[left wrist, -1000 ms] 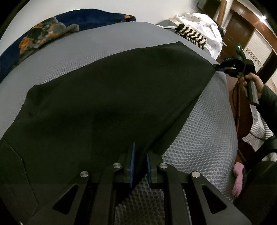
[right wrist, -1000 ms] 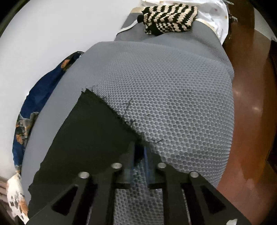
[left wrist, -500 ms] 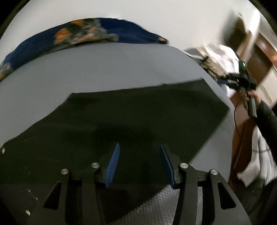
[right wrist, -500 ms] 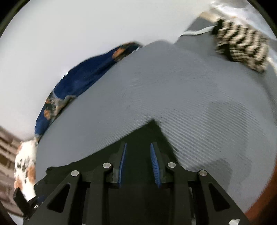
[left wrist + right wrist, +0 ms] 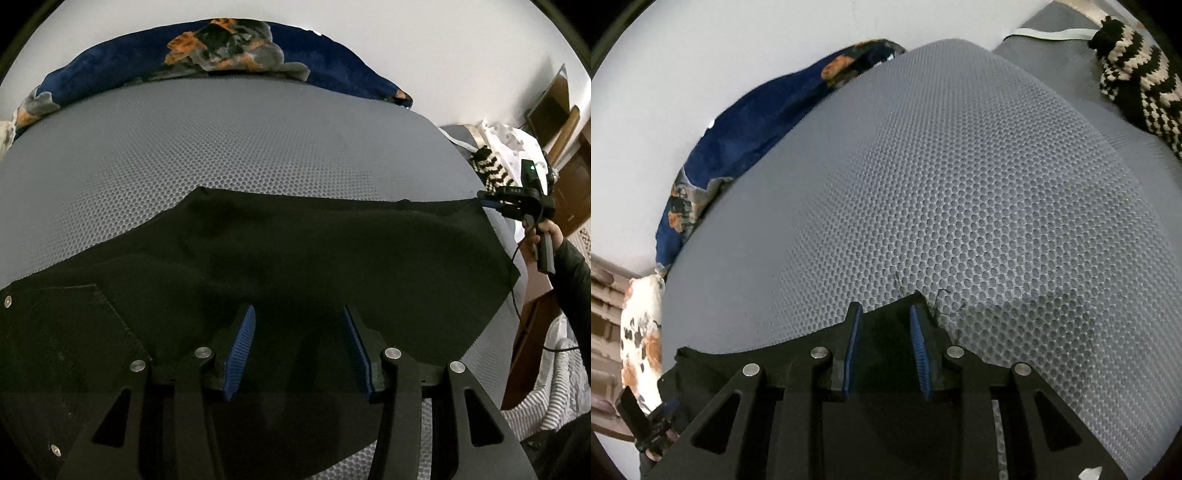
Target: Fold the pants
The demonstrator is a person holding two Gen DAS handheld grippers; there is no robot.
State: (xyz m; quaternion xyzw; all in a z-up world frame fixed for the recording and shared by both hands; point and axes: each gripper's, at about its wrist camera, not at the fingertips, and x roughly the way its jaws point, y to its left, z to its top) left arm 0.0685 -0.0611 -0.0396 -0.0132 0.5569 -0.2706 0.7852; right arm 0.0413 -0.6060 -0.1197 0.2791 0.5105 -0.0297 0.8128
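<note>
The black pants [image 5: 295,258] lie spread flat along the near edge of the grey mesh mattress [image 5: 258,147], with a stitched back pocket [image 5: 62,332] toward the left end and the leg hem at the right end. The left gripper [image 5: 299,347] hangs over the pants near the middle of that near edge, its blue pads [image 5: 242,347] wide apart and gripping nothing. A blue floral blanket [image 5: 221,55] is bunched along the far edge by the white wall. At the right edge, the right gripper [image 5: 491,202] sits at the far hem corner; in its own view [image 5: 884,343] the blue pads [image 5: 918,350] stand apart over that frayed corner [image 5: 916,299], with no cloth pinched between them. A black-and-cream knit [image 5: 1137,74] lies at the far right corner of the mattress.
</note>
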